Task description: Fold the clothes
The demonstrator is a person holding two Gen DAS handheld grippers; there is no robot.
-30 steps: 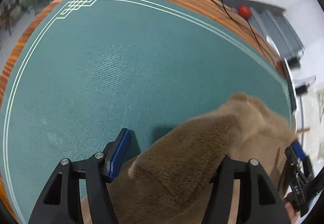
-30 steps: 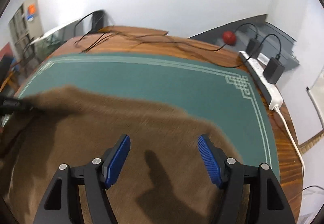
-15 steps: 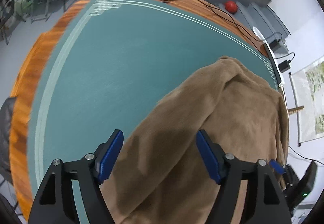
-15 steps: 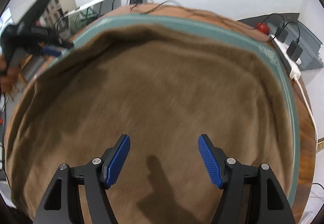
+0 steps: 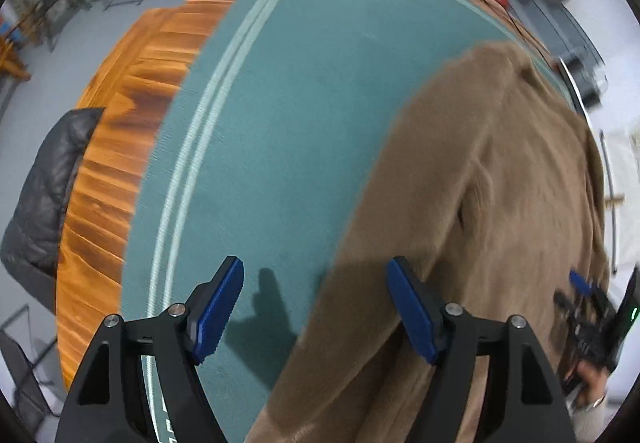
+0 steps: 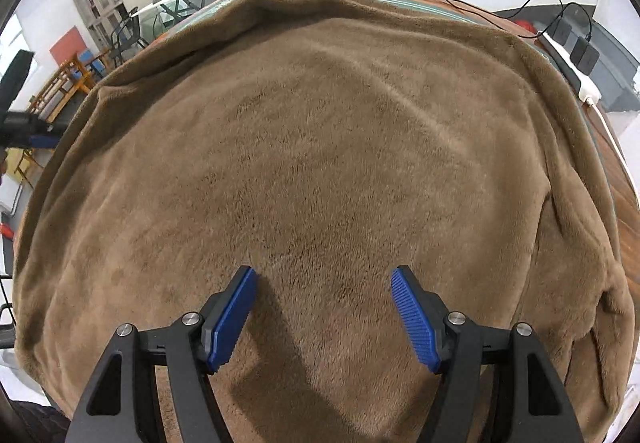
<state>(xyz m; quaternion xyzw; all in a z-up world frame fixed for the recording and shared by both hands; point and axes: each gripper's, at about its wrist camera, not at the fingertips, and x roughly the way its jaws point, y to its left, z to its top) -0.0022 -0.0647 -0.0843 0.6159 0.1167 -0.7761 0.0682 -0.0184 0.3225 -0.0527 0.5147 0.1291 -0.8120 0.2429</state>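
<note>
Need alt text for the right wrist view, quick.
Brown plush garment spread flat, filling the view, over a green mat on a wooden table. The right gripper hangs open above it, holding nothing.

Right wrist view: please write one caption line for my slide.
Open right gripper above a brown fleece garment spread across the green table mat.

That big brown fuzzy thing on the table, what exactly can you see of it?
The brown garment looks like soft plush fleece, plain tan, with thick rolled edges. It lies spread wide and mostly flat over the green mat, gently wrinkled, a seam or flap near its right side. Both grippers are above it, open, neither gripping it.
</note>
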